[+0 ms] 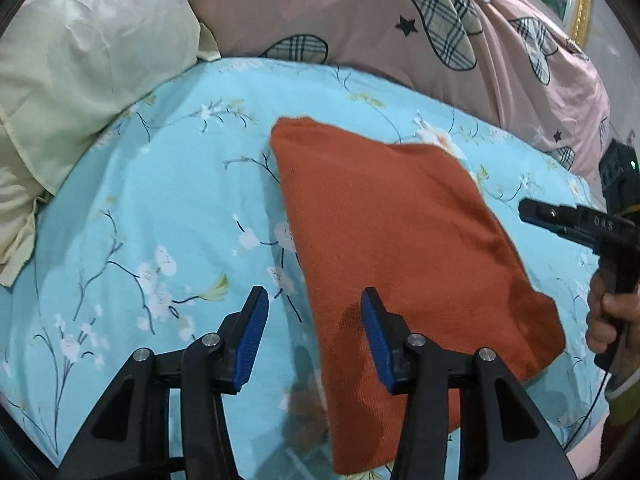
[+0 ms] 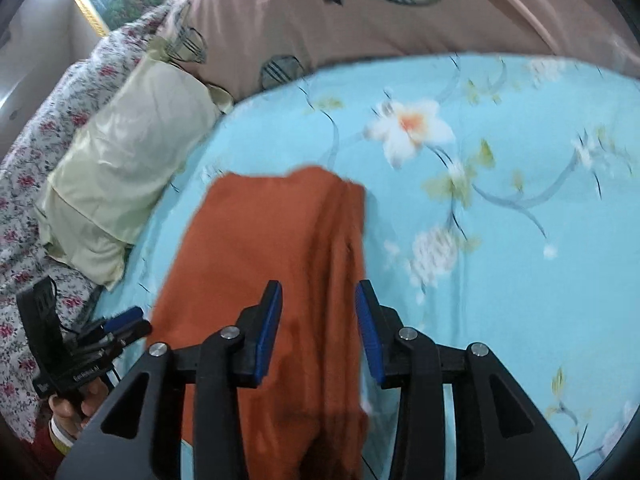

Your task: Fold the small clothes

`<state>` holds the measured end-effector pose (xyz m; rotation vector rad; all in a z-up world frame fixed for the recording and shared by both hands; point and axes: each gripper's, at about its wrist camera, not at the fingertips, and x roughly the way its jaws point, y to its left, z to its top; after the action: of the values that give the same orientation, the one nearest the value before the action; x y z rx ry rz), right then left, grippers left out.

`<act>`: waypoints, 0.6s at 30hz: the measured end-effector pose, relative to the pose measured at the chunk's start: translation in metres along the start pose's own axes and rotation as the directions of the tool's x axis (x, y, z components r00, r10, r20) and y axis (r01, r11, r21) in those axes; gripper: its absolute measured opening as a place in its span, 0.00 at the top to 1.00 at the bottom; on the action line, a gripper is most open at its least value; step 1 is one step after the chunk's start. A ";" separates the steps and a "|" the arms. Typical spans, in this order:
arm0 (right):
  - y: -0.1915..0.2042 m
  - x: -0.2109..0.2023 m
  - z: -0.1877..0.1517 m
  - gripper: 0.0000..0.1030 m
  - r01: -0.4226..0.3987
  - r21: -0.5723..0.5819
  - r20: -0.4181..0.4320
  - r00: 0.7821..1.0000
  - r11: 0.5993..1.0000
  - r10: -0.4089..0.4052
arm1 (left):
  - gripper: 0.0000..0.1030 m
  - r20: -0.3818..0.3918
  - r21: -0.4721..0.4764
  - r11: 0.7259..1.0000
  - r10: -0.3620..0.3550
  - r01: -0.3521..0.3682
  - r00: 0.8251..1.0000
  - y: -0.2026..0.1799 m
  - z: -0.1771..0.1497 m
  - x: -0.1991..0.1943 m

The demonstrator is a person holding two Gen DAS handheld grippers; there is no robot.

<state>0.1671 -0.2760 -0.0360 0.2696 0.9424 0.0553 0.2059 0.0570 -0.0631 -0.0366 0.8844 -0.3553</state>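
Currently: both tongs open and empty above the folded garment

Nearest you, your left gripper stands with its blue-padded jaws spread wide and nothing between them; its right pad hangs over the near left edge of the orange garment, its left pad over bare sheet. Your right gripper is likewise parted, holding nothing, and sits above the garment's near right portion; whether either pad touches the cloth cannot be told. In the right wrist view the picture is motion-blurred.

The orange garment lies folded into a rough rectangle, flat on the blue floral sheet, its long axis running away from you. Its right side shows layered folds in the right wrist view.

To the left of the garment, well apart, a pale yellow pillow rests on the sheet. Beyond the garment's far edge, a pink quilt with plaid hearts is heaped. Further left of the pillow, a floral-print cover shows.
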 end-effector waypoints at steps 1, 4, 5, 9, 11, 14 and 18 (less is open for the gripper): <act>0.004 0.002 0.004 0.62 -0.014 -0.006 -0.002 1.000 1.000 0.014 | 0.55 0.004 0.000 1.000 -0.009 0.009 1.000 0.000 0.000 -0.003; 0.011 0.018 0.014 0.62 -0.071 0.011 -0.021 0.997 0.997 0.072 | 0.66 0.013 0.008 0.999 -0.041 0.041 0.999 -0.004 0.002 -0.010; 0.010 0.024 0.015 0.62 -0.078 0.025 -0.028 0.996 0.997 0.079 | 0.69 0.015 0.011 0.998 -0.056 0.056 0.998 -0.005 0.001 -0.012; -0.002 0.046 0.012 0.63 -0.042 0.077 -0.067 0.997 0.996 0.048 | 0.70 0.002 0.024 0.995 -0.093 0.093 0.996 -0.014 -0.001 -0.011; -0.009 0.053 0.008 0.63 -0.035 0.101 -0.082 0.996 0.994 0.043 | 0.70 -0.004 0.037 0.994 -0.107 0.107 0.994 -0.018 -0.002 -0.010; -0.018 0.059 0.006 0.63 -0.050 0.136 -0.093 0.994 0.989 0.063 | 0.70 -0.014 0.062 0.991 -0.121 0.121 0.993 -0.022 -0.005 -0.006; -0.018 0.066 0.012 0.63 -0.078 0.129 -0.094 0.991 0.989 0.090 | 0.71 -0.032 0.106 0.992 -0.067 0.070 0.997 -0.028 -0.008 0.004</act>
<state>0.2148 -0.2847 -0.0859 0.4259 1.0356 0.0881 0.1937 0.0302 -0.0664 0.0370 0.8920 -0.4680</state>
